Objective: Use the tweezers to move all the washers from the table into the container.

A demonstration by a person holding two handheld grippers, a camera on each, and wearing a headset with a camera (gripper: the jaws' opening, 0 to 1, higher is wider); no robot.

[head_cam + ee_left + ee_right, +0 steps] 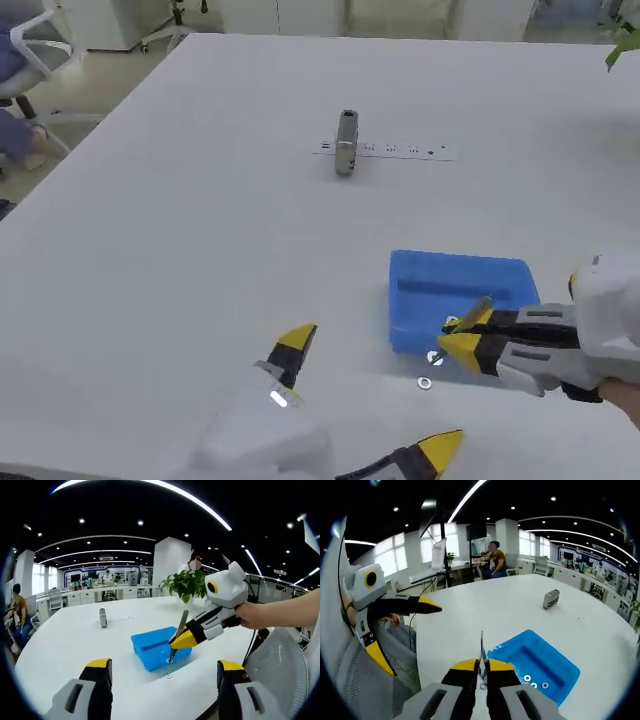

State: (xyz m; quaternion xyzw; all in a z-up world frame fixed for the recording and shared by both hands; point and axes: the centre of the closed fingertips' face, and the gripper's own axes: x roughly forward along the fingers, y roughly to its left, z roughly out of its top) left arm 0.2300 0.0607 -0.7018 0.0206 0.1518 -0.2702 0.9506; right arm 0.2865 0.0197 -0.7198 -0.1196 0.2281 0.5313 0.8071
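Note:
My right gripper (465, 335) is shut on thin metal tweezers (478, 308), which point down at the table just in front of the blue container (500, 275). One washer (435, 358) lies at the tweezer tip and a second washer (425, 382) lies a little nearer on the table. In the right gripper view the tweezers (481, 652) rise between the shut jaws, and three washers (535, 684) lie inside the container (520, 655). My left gripper (372, 390) is open and holds nothing, low at the front left of the container. In the left gripper view the tweezers (177, 635) reach down beside the container (150, 647).
A small grey metal block (346, 142) stands upright at the far middle of the white table (200, 220), beside a row of small marks. Office chairs stand beyond the table's far left edge. A potted plant (186, 584) and a person are past the far side.

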